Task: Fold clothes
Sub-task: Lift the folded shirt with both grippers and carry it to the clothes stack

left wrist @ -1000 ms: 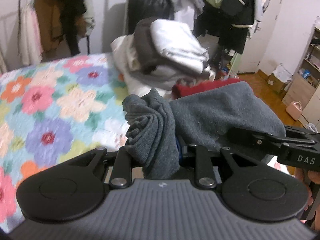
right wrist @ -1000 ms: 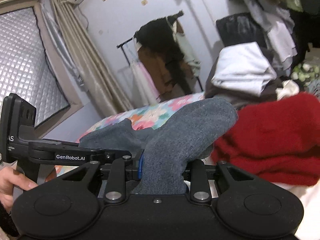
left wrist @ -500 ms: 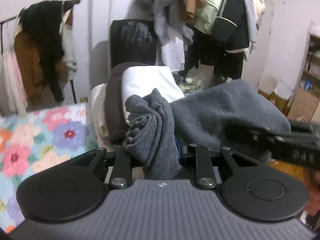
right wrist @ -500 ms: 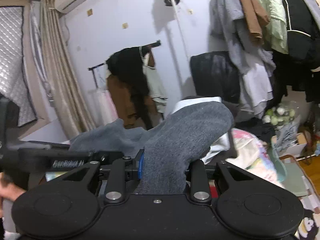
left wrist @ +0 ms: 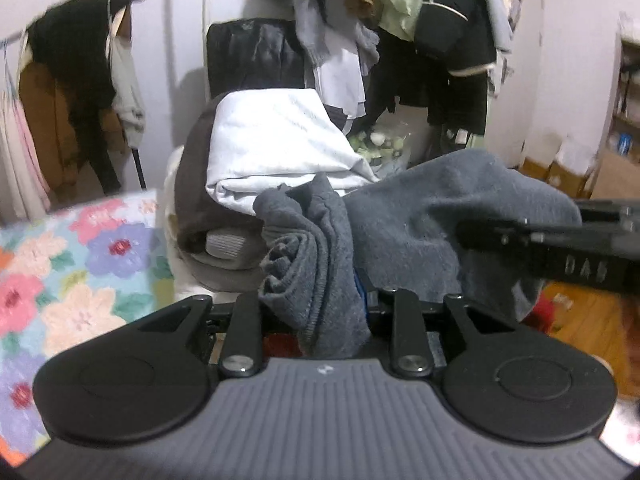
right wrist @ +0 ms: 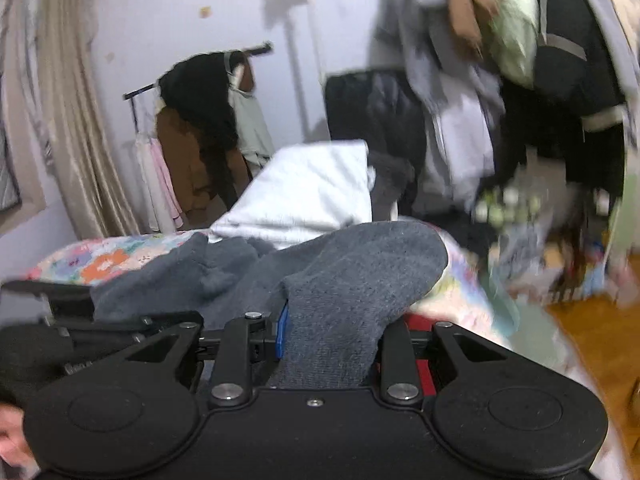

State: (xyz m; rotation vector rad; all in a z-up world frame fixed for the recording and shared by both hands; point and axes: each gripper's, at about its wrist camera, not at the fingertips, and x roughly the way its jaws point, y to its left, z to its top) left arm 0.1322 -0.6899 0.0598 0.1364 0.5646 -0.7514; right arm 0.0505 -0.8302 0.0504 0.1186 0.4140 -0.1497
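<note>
A: Holding what, at this point?

B: One grey garment [left wrist: 420, 224], stretched between both tools and off the bed. Left gripper [left wrist: 316, 304] with a bunched, ribbed edge of it between the jaws, which are easing apart, cloth still filling the gap. Right gripper [right wrist: 328, 344] pinching the other end, thick knit packed between the pads.

A: Where in each view?

B: Left wrist view: centre, running out toward three o'clock, where the right tool grips it. Right wrist view: centre, trailing off toward nine o'clock, to the left tool.

A: How far along, then?

B: Partly, by the look of it. Already doubled over into a thick roll at the left end, so probably a fold or two made. Not yet set down. A stack of folded clothes [left wrist: 276, 148] at twelve o'clock in the left view, white on top, brown and grey below, standing at the edge of the floral bedspread [left wrist: 80, 264]. Likely the destination.

A: Any baskets or bins?

B: None visible near the work. Cardboard boxes [left wrist: 560, 172] on the floor at three o'clock; contents impossible to tell. Plenty more hanging on the rack [left wrist: 400, 20] at one o'clock.
</note>
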